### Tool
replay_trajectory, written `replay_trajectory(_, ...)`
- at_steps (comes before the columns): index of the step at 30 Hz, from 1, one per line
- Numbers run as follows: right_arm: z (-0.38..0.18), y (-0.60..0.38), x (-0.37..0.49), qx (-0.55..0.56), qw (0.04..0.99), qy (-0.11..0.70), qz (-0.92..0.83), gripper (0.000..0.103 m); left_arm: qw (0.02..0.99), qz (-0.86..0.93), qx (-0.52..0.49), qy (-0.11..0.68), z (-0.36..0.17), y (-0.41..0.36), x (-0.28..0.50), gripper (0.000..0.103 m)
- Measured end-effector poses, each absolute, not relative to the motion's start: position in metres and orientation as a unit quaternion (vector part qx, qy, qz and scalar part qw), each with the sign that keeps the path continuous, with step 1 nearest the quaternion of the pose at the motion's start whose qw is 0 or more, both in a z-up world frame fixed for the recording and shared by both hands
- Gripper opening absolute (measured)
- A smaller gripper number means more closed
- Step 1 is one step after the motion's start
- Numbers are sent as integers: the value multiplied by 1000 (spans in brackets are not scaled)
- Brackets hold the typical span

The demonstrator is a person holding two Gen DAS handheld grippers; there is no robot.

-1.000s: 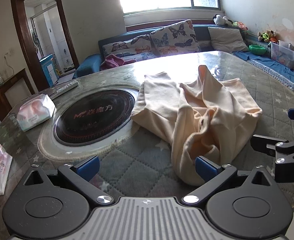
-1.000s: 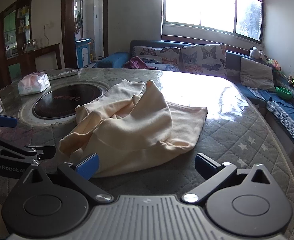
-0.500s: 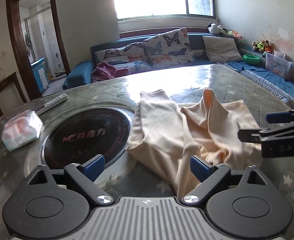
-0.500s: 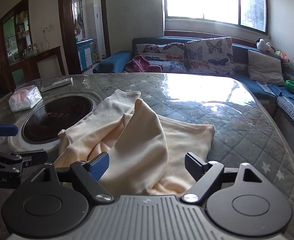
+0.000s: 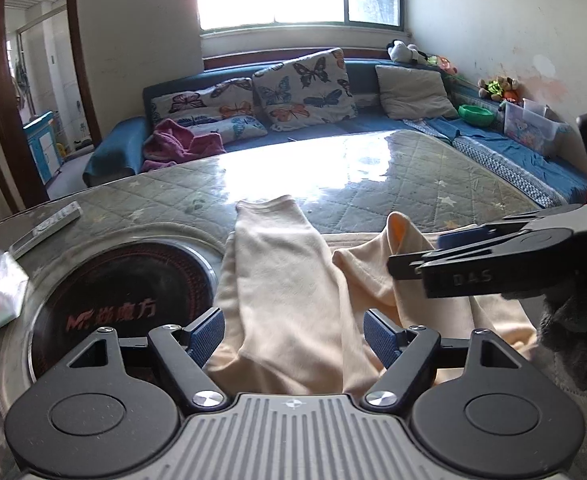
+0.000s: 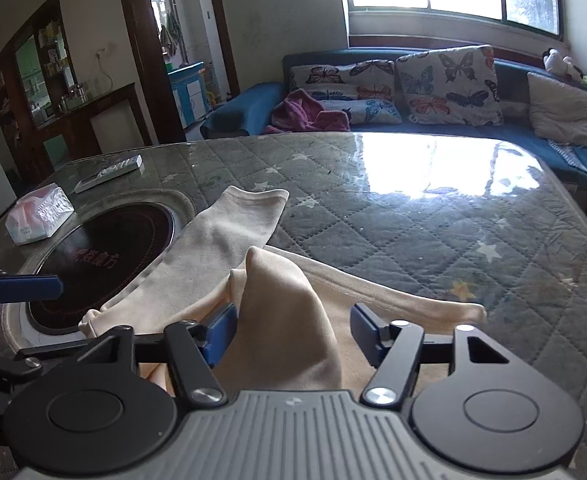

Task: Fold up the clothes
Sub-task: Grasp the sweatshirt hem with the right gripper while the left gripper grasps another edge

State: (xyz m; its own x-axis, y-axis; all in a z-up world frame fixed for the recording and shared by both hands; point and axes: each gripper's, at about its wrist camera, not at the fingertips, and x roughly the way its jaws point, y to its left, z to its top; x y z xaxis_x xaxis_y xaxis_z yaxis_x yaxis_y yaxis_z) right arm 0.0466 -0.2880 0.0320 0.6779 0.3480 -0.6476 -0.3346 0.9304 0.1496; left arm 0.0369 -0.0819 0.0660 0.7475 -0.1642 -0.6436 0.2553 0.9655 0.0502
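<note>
cream knit garment (image 5: 293, 280) rumpled on quilted grey table (image 6: 413, 220). left gripper (image 5: 293, 326) and right gripper (image 6: 293, 330) fingers apart, straddling raised folds. best pinching 1 layer only.

Quilted table (image 6: 433, 232), induction hob (image 6: 105, 248), tissue pack (image 6: 37, 216), remote (image 6: 109, 173), butterfly cushions (image 5: 305, 84), sofa (image 6: 245, 108).

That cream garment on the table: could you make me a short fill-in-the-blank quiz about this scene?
1. The garment is coloured ____.
2. Both the left gripper and the right gripper have their jaws ____.
3. The cushions on the sofa are printed with ____.
4. The cooktop set into the table is shaped ____.

Answers: cream; open; butterflies; round
</note>
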Motion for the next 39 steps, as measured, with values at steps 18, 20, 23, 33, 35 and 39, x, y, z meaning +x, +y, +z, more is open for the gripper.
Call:
replay_trajectory(18,67,-362,-9,28,951,288,111,13,907,-160,84,380,34,-108,102,45)
replay_trajectory(20,73,-374,-25,29,956,278,94,13,905,-165,87,383,30,-108,101,25)
replay_trajectory(23,80,-395,-60,38,963,261,60,13,906,-168,86,379,29,-105,97,9)
replay_trajectory(33,41,-436,-126,95,948,302,-22,13,943,-104,5,317,76,-32,36,3)
replay_trajectory(35,34,-439,-129,99,946,308,-30,14,949,-80,-9,305,83,-10,13,3)
replay_trajectory(39,26,-444,-134,101,944,313,-40,16,953,-24,-30,302,86,32,-33,2)
